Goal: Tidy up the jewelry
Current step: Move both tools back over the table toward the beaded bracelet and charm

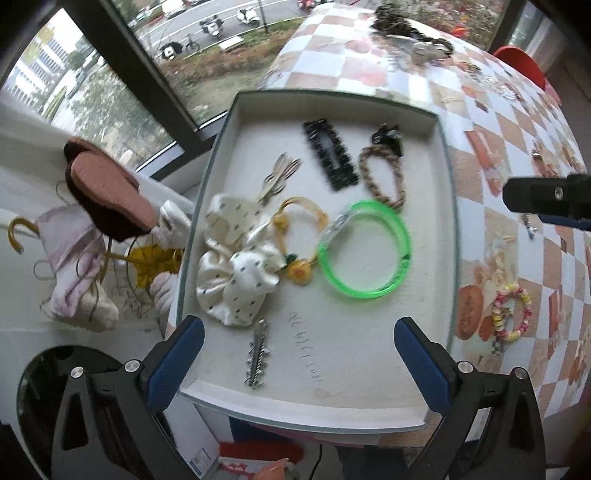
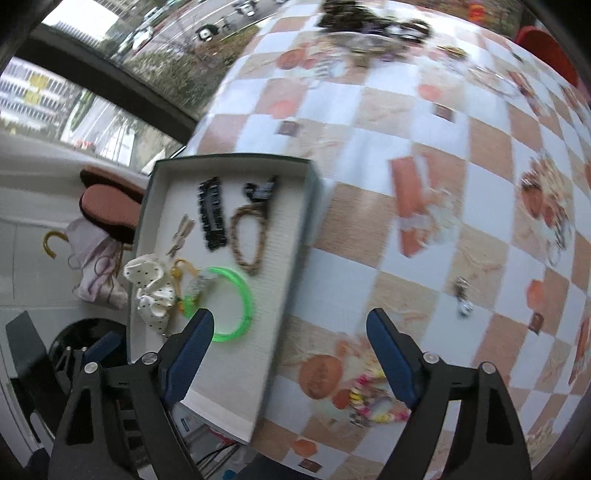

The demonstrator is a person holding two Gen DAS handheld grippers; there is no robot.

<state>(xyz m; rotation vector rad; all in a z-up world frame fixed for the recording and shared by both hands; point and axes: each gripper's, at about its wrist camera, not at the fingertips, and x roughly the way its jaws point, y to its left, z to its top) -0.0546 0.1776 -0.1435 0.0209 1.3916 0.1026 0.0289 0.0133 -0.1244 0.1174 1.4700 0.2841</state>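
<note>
Far-end jewelry pile motion-blurred, pieces indistinguishable. Small metal item on tablecloth too smeared to identify. Beaded bracelet partly behind right finger. Pencil writing in tray illegible.

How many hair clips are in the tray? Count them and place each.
3: black clip at the far middle, silver clip at the near edge, black claw clip far right, touching the braided loop.

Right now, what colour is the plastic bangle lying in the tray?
Bright translucent green plastic bangle; the left wrist view shows it best.
</note>
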